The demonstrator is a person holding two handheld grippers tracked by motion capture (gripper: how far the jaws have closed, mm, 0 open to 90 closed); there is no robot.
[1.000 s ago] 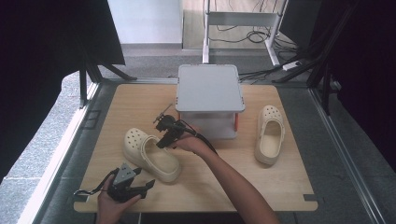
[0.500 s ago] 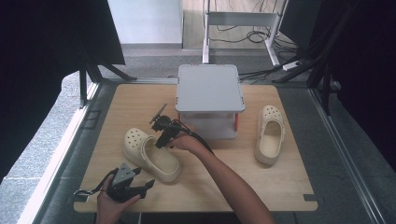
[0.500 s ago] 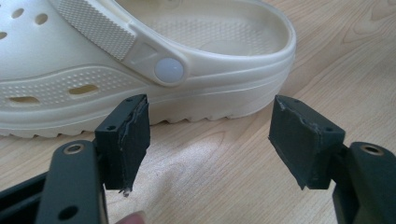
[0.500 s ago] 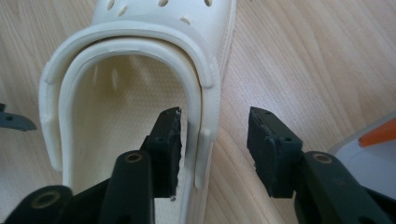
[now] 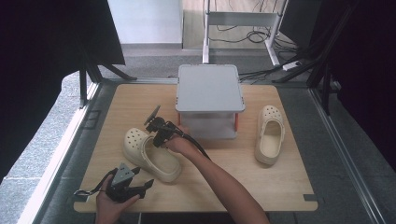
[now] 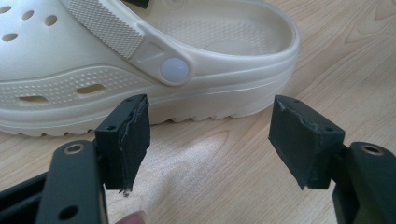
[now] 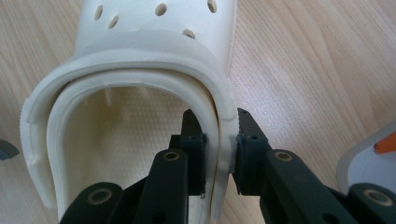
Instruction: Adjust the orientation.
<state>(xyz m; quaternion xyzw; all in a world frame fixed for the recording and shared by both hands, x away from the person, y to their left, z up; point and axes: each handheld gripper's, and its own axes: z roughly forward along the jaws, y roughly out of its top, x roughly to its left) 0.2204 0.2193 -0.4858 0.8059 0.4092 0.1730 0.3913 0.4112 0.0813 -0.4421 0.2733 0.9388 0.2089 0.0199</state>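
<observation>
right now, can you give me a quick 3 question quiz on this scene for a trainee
1. True or false: the right gripper is clamped on the side wall of the left clog, one jaw inside the shoe and one outside.

2. Multiple choice: the left gripper is
A. shut on the clog's strap
B. open, with the heel side of the clog just ahead of it
C. resting on the grey stand

3. Short answer: where does the other clog lie relative to the grey stand?

Key
1. True
2. B
3. On the wooden table, to the right of the stand, apart from both grippers.
</observation>
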